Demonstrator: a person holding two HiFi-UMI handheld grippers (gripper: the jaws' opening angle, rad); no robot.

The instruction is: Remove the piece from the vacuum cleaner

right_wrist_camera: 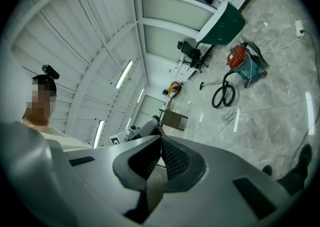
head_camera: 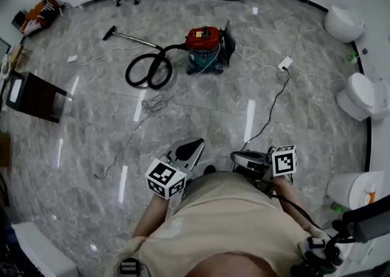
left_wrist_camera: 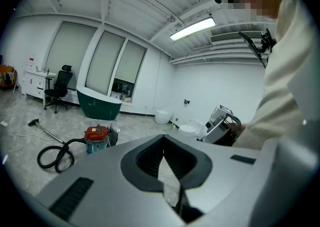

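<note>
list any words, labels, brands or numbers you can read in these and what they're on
No text can be read in any view.
vacuum cleaner: too small in every view to make out any label or brand.
marker cubes: black-and-white square patterns only, no letters or digits.
orange bag: any print is too small and blurred to read.

The vacuum cleaner (head_camera: 206, 47), a canister with a red lid and a teal body, is standing upright on the grey marble floor (head_camera: 201, 117). Its black hose (head_camera: 148, 70) is running out from the canister and lying in a loose loop on the floor beside it. The hose is ending in a thin metal wand (head_camera: 135, 39) with a small dark nozzle (head_camera: 109, 32), both lying flat.
</note>
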